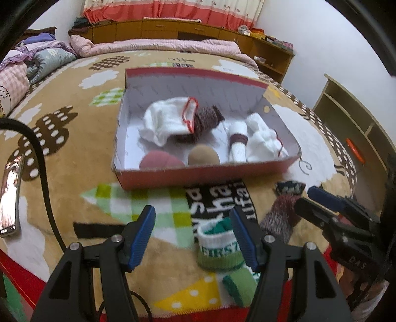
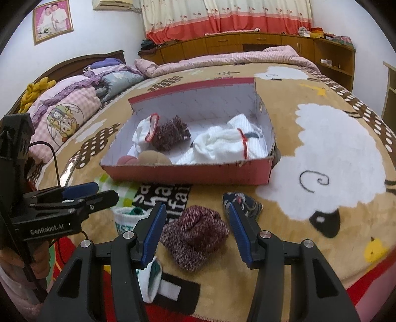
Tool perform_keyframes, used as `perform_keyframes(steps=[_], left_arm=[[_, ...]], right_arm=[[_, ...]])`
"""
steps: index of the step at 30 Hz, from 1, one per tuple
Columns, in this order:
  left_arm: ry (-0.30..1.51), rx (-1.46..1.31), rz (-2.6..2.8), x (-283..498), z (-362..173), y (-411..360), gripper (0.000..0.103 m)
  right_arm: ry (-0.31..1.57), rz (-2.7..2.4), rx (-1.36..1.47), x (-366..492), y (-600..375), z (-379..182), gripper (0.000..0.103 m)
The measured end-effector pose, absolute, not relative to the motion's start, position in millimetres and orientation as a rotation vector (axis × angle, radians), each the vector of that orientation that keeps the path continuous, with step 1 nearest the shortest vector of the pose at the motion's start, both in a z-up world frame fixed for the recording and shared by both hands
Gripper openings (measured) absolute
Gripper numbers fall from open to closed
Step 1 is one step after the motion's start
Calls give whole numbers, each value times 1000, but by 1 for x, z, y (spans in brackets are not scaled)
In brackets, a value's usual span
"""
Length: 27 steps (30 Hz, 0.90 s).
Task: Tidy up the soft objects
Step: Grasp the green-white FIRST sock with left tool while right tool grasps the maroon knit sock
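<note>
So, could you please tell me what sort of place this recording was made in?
Most likely a home bedroom. The work surface is a bed covered by a patterned blanket, with folded quilts piled by the headboard, a curtain above low wooden cabinets, and a framed photo on the wall.

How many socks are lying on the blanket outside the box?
2: a green-and-white sock between the left fingers, and a maroon knitted sock between the right fingers. Others may be hidden.

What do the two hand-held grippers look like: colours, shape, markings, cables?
Both are black plastic. The left hand-held gripper and the right hand-held gripper each have two angular fingers with silver bolts and ribbed blue pads. Seen from the right wrist, the left body bears white "GenRobot.AI" lettering. A black cable runs beside the left one.
</note>
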<state>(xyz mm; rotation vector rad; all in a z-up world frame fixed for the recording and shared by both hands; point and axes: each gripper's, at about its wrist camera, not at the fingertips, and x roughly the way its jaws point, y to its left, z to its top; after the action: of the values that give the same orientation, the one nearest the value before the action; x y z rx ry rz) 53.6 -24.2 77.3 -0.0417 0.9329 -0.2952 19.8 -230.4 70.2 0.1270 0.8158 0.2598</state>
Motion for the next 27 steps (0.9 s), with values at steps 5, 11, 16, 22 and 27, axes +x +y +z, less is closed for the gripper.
perform_keyframes(steps=[5, 11, 16, 22, 27], left_arm=[[963, -36, -325, 46, 68, -29, 66], [981, -7, -367, 39, 60, -39, 66], [996, 16, -379, 38, 51, -46, 66], [1022, 12, -380, 42, 40, -51, 66], [1024, 0, -393, 44, 36, -52, 64]], right_arm=[[842, 258, 108, 17, -228, 62, 54], [862, 248, 98, 18, -227, 55, 54], [891, 248, 95, 20, -226, 46, 54], [925, 251, 117, 23, -225, 34, 54], [925, 277, 142, 22, -226, 32, 38]])
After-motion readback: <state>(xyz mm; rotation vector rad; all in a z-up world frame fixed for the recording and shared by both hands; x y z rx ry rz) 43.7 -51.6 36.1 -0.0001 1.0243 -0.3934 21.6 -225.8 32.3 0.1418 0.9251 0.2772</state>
